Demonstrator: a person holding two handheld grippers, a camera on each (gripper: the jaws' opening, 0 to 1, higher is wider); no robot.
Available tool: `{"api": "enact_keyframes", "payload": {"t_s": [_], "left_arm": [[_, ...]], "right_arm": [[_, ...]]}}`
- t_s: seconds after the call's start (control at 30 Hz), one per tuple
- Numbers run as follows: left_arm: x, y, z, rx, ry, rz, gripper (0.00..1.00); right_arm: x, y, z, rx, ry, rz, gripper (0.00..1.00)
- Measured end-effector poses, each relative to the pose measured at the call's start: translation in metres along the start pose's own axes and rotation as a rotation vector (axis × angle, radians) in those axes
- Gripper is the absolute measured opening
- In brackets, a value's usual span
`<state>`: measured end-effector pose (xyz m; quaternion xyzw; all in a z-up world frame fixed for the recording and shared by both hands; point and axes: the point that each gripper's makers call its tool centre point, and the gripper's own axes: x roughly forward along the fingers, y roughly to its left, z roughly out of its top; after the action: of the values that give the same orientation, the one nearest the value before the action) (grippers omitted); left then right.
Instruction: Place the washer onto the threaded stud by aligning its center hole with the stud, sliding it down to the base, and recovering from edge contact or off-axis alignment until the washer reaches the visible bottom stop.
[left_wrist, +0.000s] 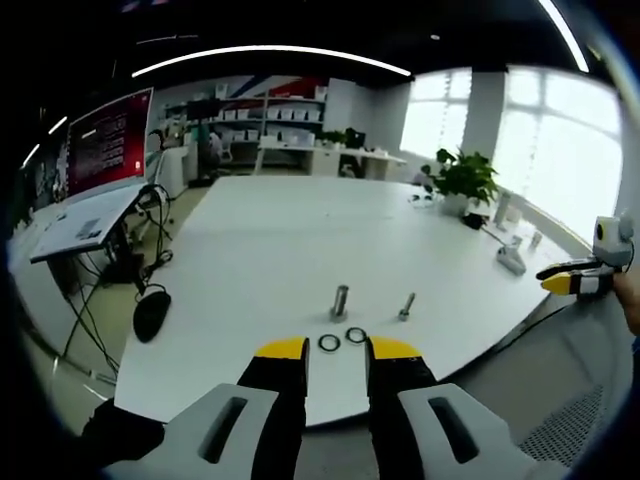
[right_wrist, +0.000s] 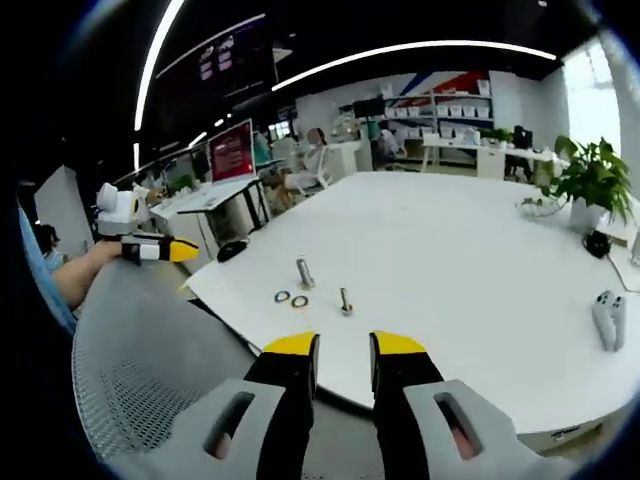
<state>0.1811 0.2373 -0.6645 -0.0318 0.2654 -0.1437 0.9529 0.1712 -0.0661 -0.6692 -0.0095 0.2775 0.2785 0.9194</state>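
Two small dark washers (left_wrist: 329, 343) (left_wrist: 356, 335) lie flat on the white table (left_wrist: 300, 240), just beyond my left gripper (left_wrist: 338, 350), which stands open with nothing between its yellow-tipped jaws. Behind them stands a thick upright threaded stud (left_wrist: 340, 300), and to its right a thinner bolt (left_wrist: 406, 306). In the right gripper view the washers (right_wrist: 282, 297) (right_wrist: 300, 301), the stud (right_wrist: 305, 272) and the bolt (right_wrist: 345, 301) sit near the table's front edge. My right gripper (right_wrist: 345, 348) hangs open short of that edge, holding nothing. The left gripper (right_wrist: 150, 248) shows at the left, held by a person's arm.
A potted plant (left_wrist: 462, 180) and a white controller (right_wrist: 609, 318) stand at the table's far right side. A grey mesh chair back (right_wrist: 140, 390) lies below the right gripper. A red-screened monitor (left_wrist: 110, 140) and a desk stand to the left. The right gripper (left_wrist: 575, 280) shows at the right edge.
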Motion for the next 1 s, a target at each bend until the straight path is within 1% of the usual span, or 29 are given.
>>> {"api": "enact_keyframes", "payload": {"t_s": [0.03,0.07,0.1,0.17,0.2,0.23,0.27,0.33,0.37,0.4,0.43,0.47,0.53,0.6,0.63,0.67,0.73,0.8,0.87,0.9,0.93,0.97,1.0], "left_arm": [[0.001,0.000,-0.001,0.004,0.007,-0.001,0.20],[0.001,0.000,-0.001,0.007,0.008,-0.001,0.19],[0.001,0.000,-0.001,0.005,0.008,-0.002,0.19],[0.001,-0.002,-0.001,0.011,0.014,-0.015,0.20],[0.001,-0.008,0.004,0.017,-0.013,-0.047,0.20],[0.000,-0.016,0.015,0.009,-0.075,-0.091,0.21],[-0.003,-0.018,0.019,-0.030,-0.091,-0.115,0.23],[-0.001,-0.012,0.014,-0.039,-0.055,-0.117,0.29],[-0.001,-0.011,0.014,-0.034,-0.054,-0.122,0.31],[-0.001,-0.011,0.015,-0.011,-0.049,-0.128,0.30],[-0.003,-0.010,0.015,0.056,-0.032,-0.148,0.27],[-0.003,-0.008,0.018,0.085,-0.031,-0.141,0.25],[-0.003,-0.004,0.029,0.162,-0.042,-0.131,0.25],[-0.002,-0.002,0.041,0.192,-0.060,-0.134,0.28],[0.000,-0.002,0.045,0.194,-0.062,-0.141,0.30],[0.002,-0.004,0.049,0.219,-0.057,-0.165,0.30],[0.006,-0.007,0.050,0.254,-0.028,-0.194,0.31],[0.012,-0.010,0.053,0.297,-0.010,-0.208,0.31],[0.018,-0.015,0.051,0.357,0.032,-0.243,0.31],[0.020,-0.017,0.049,0.392,0.053,-0.255,0.32],[0.024,-0.018,0.047,0.452,0.073,-0.274,0.34],[0.027,-0.017,0.046,0.479,0.085,-0.269,0.35],[0.032,-0.016,0.043,0.537,0.111,-0.281,0.37]], "right_arm": [[0.000,0.000,-0.007,0.030,0.053,0.008,0.22],[0.002,0.000,-0.003,0.020,0.034,0.009,0.22],[0.001,0.001,-0.003,0.003,0.029,0.009,0.21],[0.000,0.002,-0.003,0.003,0.033,0.019,0.20],[0.000,0.002,-0.003,0.008,0.032,0.017,0.20],[0.000,0.001,-0.003,0.010,0.031,0.014,0.20],[0.000,0.001,-0.004,0.011,0.033,0.013,0.20],[-0.001,0.001,-0.004,0.022,0.030,0.015,0.20],[-0.001,0.001,-0.004,0.026,0.028,0.015,0.20],[-0.001,0.001,-0.004,0.026,0.028,0.015,0.20],[-0.001,0.001,-0.004,0.025,0.029,0.016,0.20],[-0.001,0.001,-0.004,0.025,0.029,0.018,0.20],[-0.001,0.002,-0.004,0.027,0.029,0.021,0.20],[-0.001,0.003,-0.005,0.033,0.030,0.025,0.20],[-0.001,0.003,-0.005,0.034,0.029,0.025,0.20],[-0.001,0.003,-0.004,0.034,0.027,0.023,0.20],[-0.002,0.003,-0.004,0.034,0.024,0.023,0.20],[-0.002,0.003,-0.003,0.033,0.023,0.023,0.20],[-0.002,0.004,-0.003,0.032,0.023,0.026,0.20],[-0.002,0.004,-0.003,0.031,0.024,0.028,0.20],[-0.002,0.004,-0.003,0.029,0.024,0.030,0.20],[-0.002,0.004,-0.003,0.026,0.024,0.032,0.20],[-0.002,0.005,-0.003,0.024,0.025,0.034,0.20]]}}
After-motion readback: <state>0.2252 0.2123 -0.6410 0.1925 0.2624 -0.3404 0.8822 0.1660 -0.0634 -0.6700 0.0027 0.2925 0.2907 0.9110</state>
